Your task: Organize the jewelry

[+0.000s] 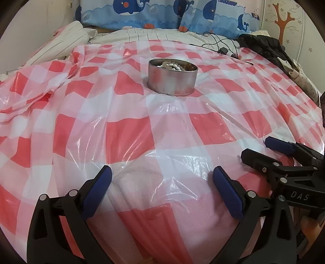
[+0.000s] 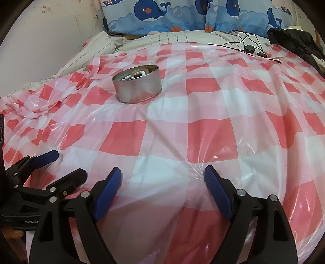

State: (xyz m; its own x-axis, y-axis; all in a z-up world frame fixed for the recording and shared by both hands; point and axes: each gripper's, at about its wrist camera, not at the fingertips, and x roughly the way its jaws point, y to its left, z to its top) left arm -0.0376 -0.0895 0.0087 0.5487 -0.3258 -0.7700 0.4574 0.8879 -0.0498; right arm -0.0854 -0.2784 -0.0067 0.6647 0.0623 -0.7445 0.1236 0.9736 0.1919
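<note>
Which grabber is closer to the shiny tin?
Hard to tell. Both the left gripper and right gripper hang open, side by side, far short of the tin.

The bed (image 1: 142, 36) is covered by a red-and-white checked plastic sheet (image 1: 162, 130), wrinkled at its left edge. A round metal tin (image 1: 172, 81) holding beads (image 1: 172, 66) is set on the sheet. Whale-print pillows (image 1: 142, 14) are propped at the head. Black cables (image 1: 221, 45) and dark clothing (image 1: 262, 46) are laid near the far right.
</note>
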